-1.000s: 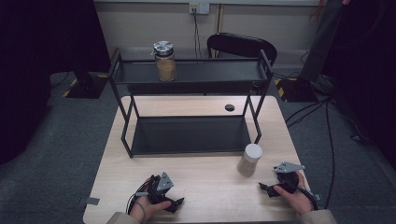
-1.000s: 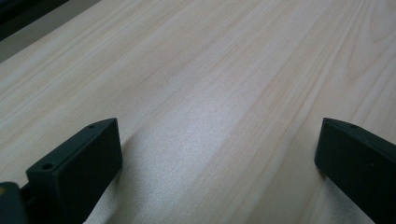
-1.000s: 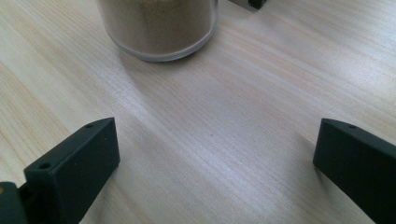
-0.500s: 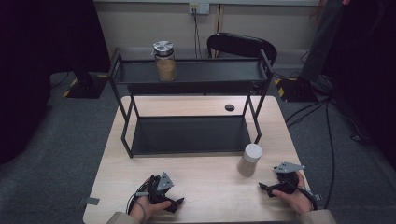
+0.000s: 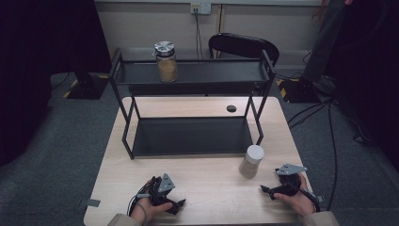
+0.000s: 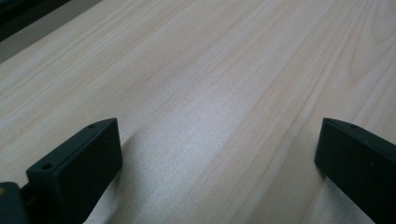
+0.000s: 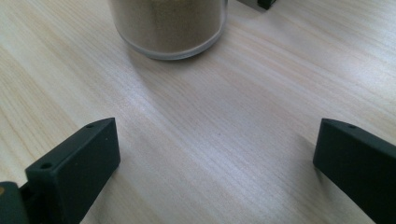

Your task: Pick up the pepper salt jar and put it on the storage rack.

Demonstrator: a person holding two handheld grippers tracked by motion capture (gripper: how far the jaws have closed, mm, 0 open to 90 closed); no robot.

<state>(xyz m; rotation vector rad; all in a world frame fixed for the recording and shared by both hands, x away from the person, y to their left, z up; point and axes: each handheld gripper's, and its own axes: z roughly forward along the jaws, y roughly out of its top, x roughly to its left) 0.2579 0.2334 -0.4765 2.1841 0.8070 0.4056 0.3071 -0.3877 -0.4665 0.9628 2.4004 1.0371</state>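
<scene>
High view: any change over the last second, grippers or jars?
Nothing visibly changed. Both hand-held grippers, left and right, stay low at the near edge of the table with jaws open and nothing between them. The white-lidded jar stays on the table by the rack, and the metal-lidded jar on its top shelf.

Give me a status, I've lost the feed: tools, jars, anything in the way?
Left tool and right tool open, low over table. White-lidded jar ahead of right tool, untouched. Second jar on rack top shelf. Path clear.
</scene>
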